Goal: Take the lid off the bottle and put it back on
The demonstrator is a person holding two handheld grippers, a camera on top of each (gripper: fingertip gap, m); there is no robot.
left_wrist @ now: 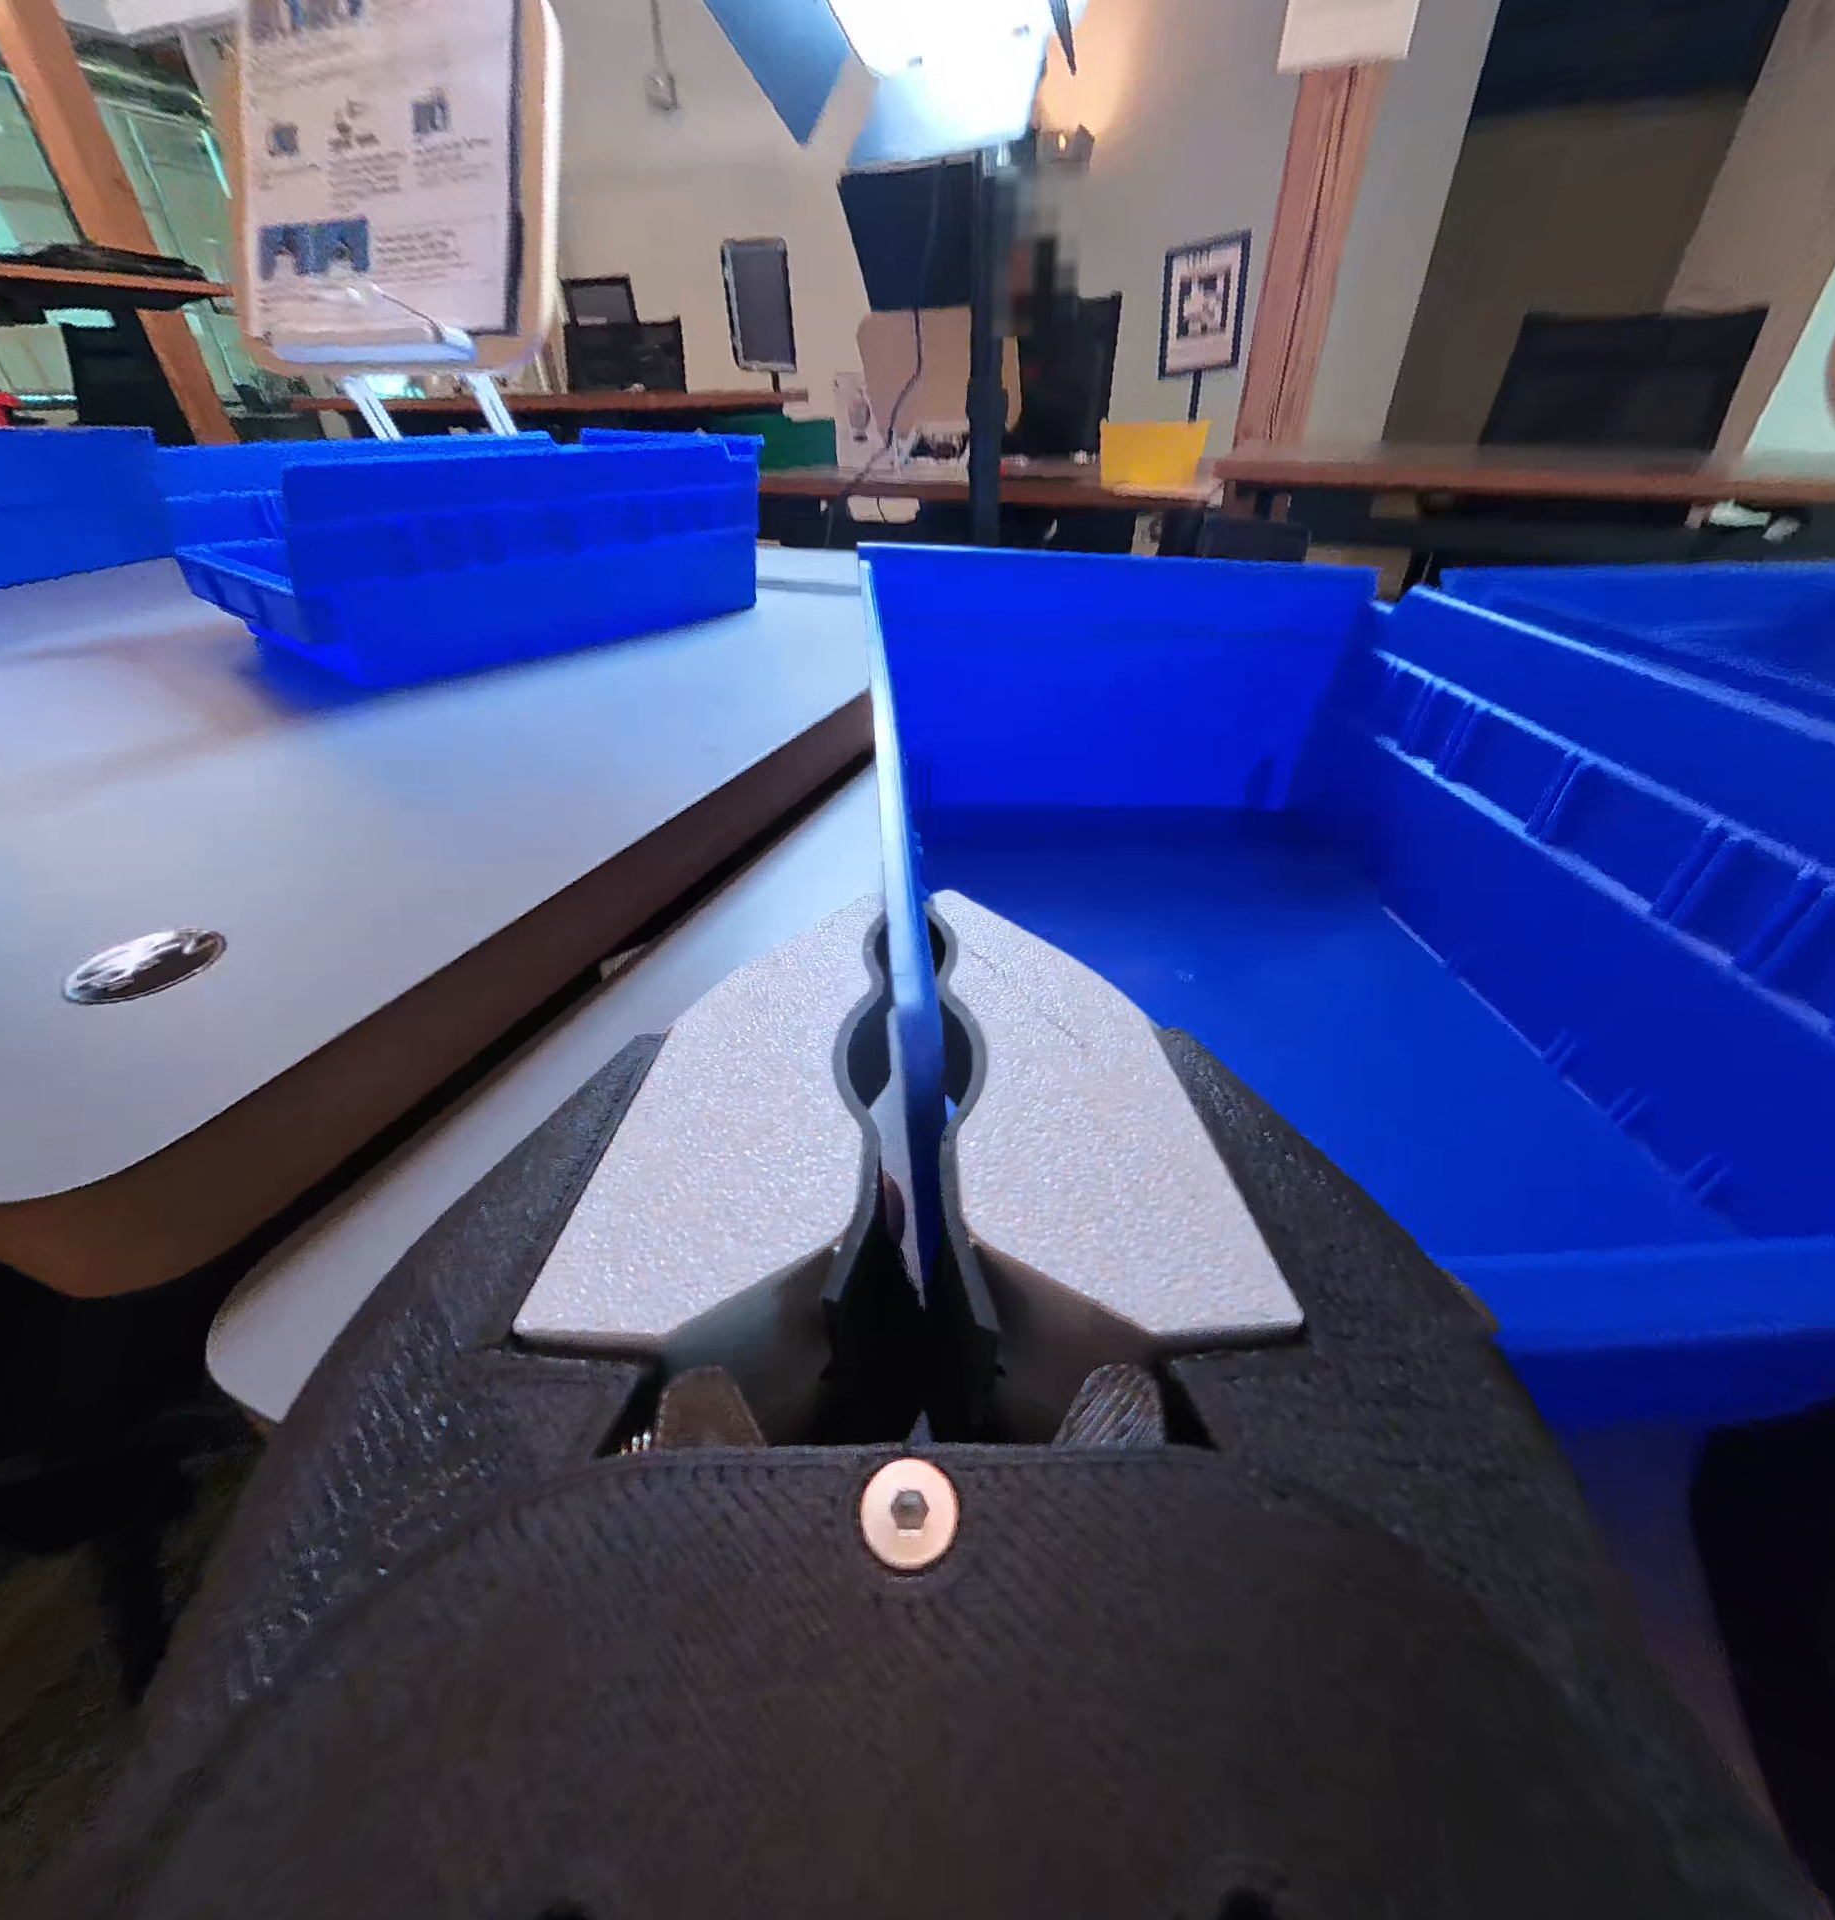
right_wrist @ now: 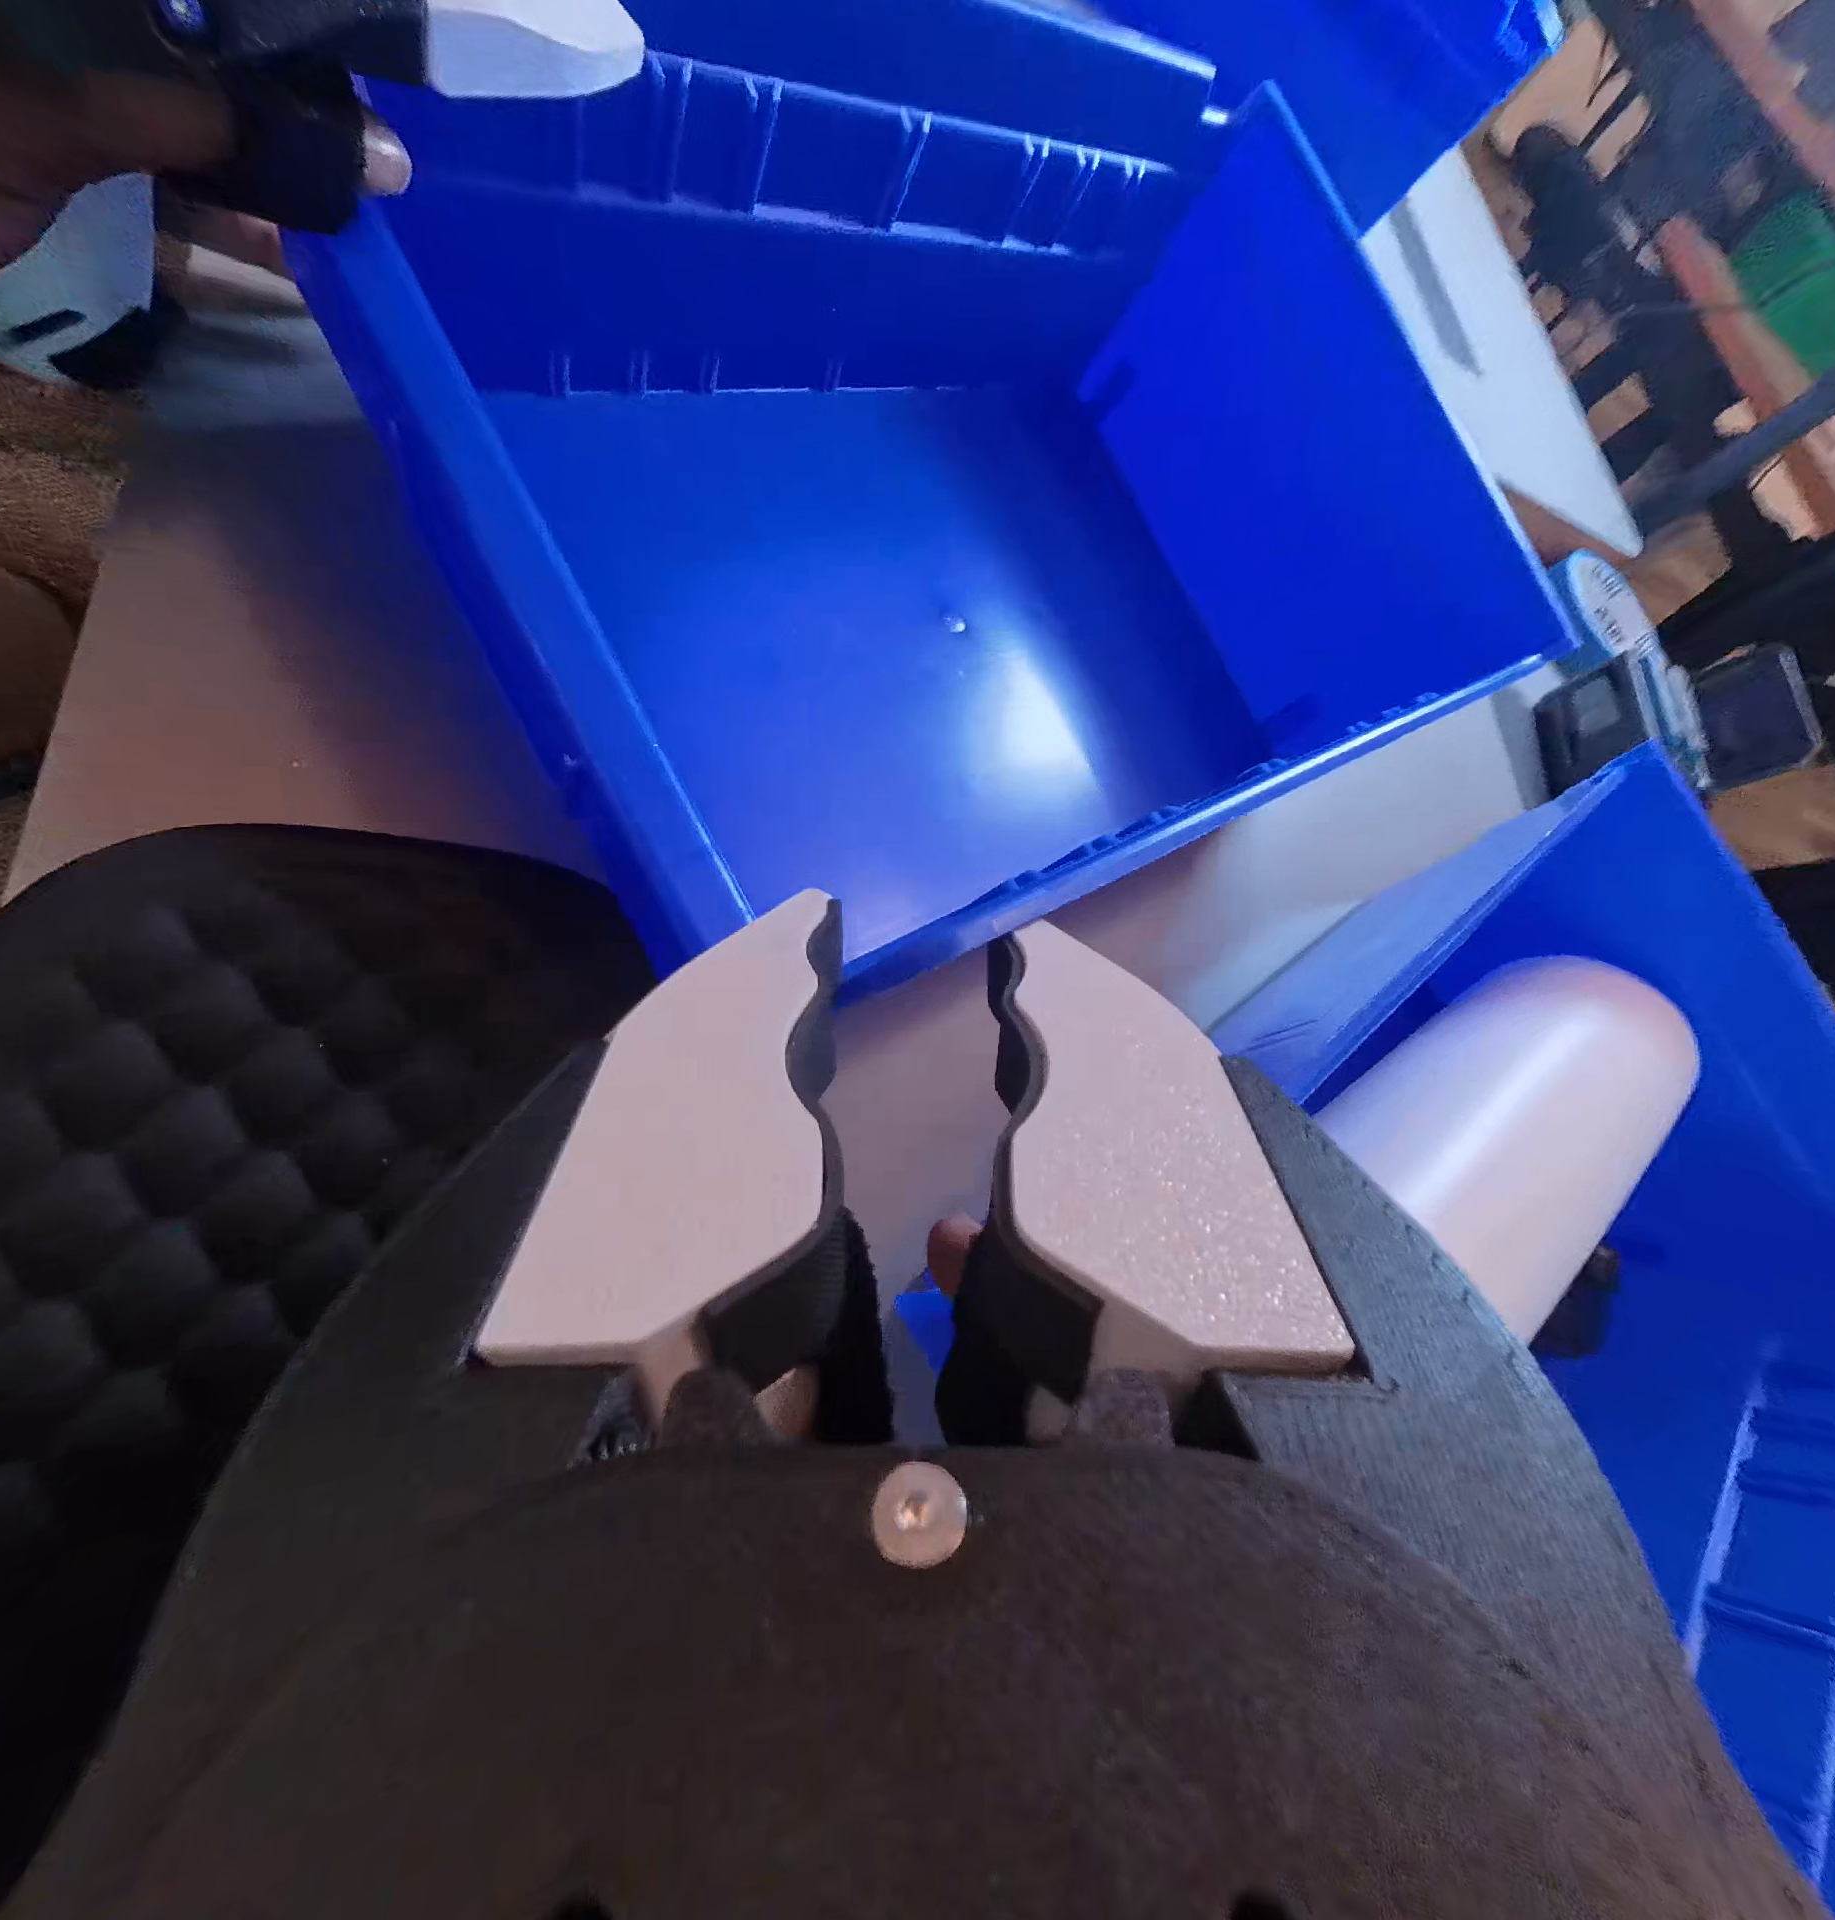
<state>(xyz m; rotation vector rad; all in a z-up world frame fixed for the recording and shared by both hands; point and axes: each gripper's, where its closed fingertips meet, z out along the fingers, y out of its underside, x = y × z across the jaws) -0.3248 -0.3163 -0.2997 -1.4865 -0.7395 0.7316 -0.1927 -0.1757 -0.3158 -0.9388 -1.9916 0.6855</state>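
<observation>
A pale bottle lies on its side in a blue bin at the right of the right wrist view; its lid end is hidden behind my right gripper. My right gripper is open and empty, and its tips are at the near corner of an empty blue bin. My left gripper is shut on the thin side wall of that empty bin. It also shows at the top left of the right wrist view, on the bin's far wall. No bottle shows in the left wrist view.
More blue bins stand at the back left on a raised grey table top. Another blue bin adjoins the empty one on the right. A black quilted pad lies left of my right gripper. There is about 20 cm between the tips of the two grippers.
</observation>
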